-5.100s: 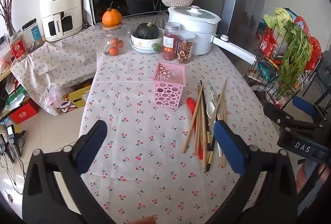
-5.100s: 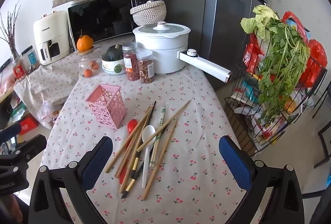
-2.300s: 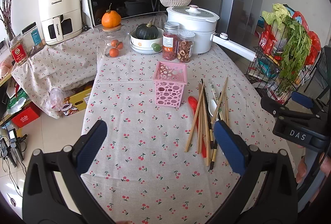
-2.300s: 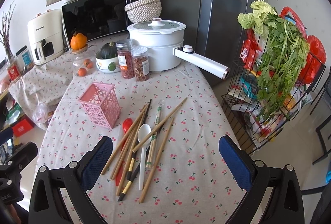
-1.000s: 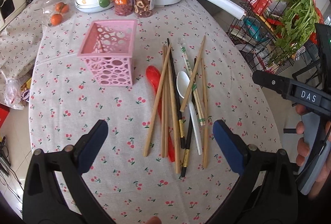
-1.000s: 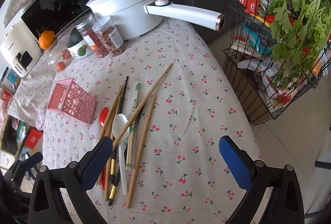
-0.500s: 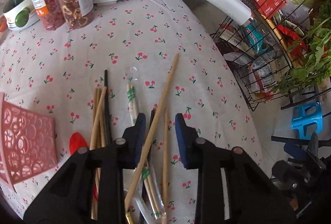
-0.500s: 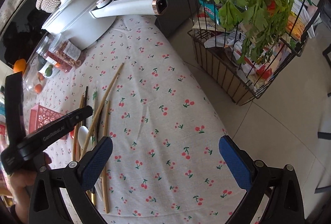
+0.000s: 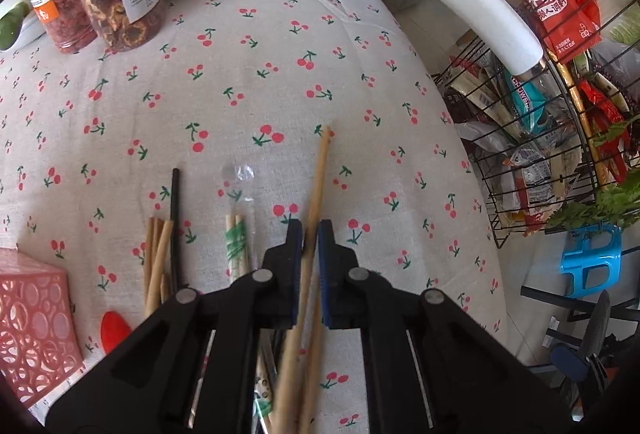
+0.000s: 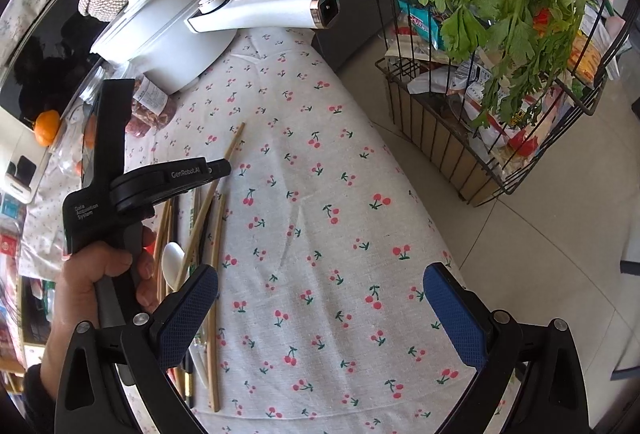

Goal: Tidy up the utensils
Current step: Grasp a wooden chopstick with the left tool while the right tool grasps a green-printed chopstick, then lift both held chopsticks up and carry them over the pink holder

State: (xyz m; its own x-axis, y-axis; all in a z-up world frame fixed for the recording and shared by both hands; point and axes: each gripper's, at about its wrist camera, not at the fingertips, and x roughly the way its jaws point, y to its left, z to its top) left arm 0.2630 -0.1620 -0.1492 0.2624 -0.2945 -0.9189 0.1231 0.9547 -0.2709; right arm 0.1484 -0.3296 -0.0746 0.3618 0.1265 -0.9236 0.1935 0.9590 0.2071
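1. My left tongs [image 9: 309, 234] are shut on one wooden chopstick [image 9: 320, 169], gripping near its middle so it should lift level.
2. My right tongs [image 10: 320, 298] stand wide open, holding nothing, above bare table [image 10: 320, 193], clear of the pile.
3. The chopstick is pale, slender and tapered; it lies on the table atop the other utensils [image 9: 160, 254].
4. The pink holder [image 9: 32, 314] stands at left, presumably the destination.
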